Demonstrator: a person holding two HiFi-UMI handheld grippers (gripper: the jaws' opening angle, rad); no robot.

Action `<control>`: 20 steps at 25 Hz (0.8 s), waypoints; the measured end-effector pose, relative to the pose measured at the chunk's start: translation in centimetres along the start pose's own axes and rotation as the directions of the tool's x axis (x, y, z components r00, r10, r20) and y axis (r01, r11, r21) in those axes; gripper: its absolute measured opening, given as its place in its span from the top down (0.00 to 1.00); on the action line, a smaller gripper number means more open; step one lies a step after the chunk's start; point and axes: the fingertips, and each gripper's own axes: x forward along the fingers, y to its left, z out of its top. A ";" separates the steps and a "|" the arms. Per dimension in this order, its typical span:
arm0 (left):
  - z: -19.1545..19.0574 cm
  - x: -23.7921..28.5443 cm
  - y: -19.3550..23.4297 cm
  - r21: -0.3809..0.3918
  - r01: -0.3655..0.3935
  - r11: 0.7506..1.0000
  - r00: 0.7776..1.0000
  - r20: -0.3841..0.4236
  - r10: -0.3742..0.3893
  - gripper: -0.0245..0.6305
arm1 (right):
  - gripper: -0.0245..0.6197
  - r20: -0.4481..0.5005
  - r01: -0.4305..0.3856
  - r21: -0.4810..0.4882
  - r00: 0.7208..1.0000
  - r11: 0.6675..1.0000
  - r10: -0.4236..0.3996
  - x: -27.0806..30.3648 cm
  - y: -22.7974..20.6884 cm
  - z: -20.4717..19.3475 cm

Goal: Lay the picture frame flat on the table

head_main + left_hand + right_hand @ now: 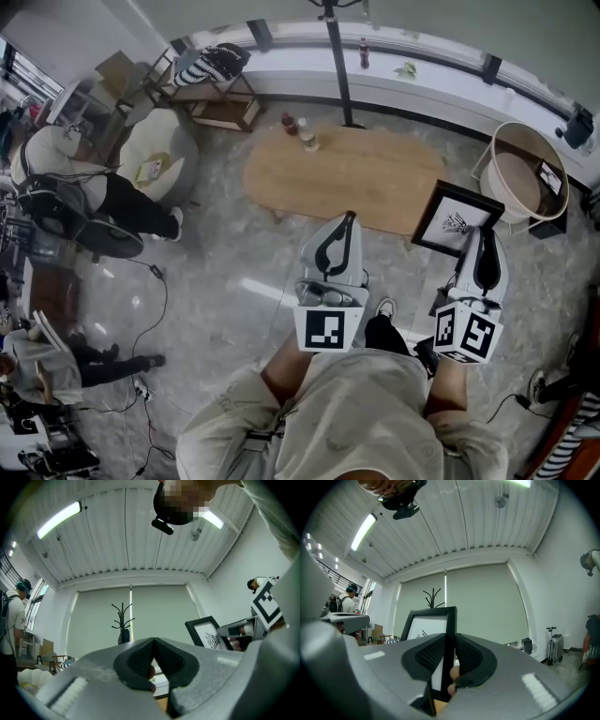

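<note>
A black picture frame (457, 218) with a white mat and a small plant drawing stands at the right end of the oval wooden table (356, 173). My right gripper (486, 246) is shut on the frame's right edge. In the right gripper view the black edge (449, 634) runs upright between the two pads. Whether its bottom rests on the table I cannot tell. My left gripper (339, 234) hovers over the table's near edge, shut and holding nothing. In the left gripper view its pads (140, 658) meet, with the frame (206, 632) to the right.
Small bottles (300, 131) stand at the table's far edge beside a coat stand pole (337, 66). A round white basket table (527, 173) is to the right of the frame. A beanbag (155, 155), a seated person (84, 202) and floor cables are at left.
</note>
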 end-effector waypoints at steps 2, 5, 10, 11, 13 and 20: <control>0.2 1.0 -0.2 0.003 0.000 1.000 1.000 0.004 0.000 0.96 | 0.85 0.000 -0.002 0.003 1.000 1.000 0.002 0.9 -0.4 0.1; 0.0 2.4 -0.5 0.005 0.003 1.000 1.000 -0.011 -0.003 0.96 | 0.85 -0.003 -0.006 0.012 1.000 1.000 0.006 2.3 -1.0 0.1; 0.0 5.4 -1.8 0.026 0.009 1.000 1.000 -0.009 -0.009 0.96 | 0.85 -0.007 -0.013 0.013 1.000 1.000 0.013 4.5 -3.1 0.0; 0.2 6.2 -2.1 0.036 0.013 0.999 1.000 -0.007 -0.013 0.96 | 0.85 -0.008 -0.011 0.014 1.000 1.000 0.011 5.2 -3.7 0.1; 0.2 8.0 -2.6 0.046 0.019 0.999 1.000 -0.012 -0.019 0.96 | 0.85 -0.009 -0.010 0.016 1.000 1.000 0.010 6.7 -4.8 0.3; -0.3 11.3 -3.9 0.040 0.010 0.999 1.000 -0.001 -0.010 0.96 | 0.85 -0.013 -0.025 0.025 1.000 0.999 0.025 9.6 -6.8 -0.5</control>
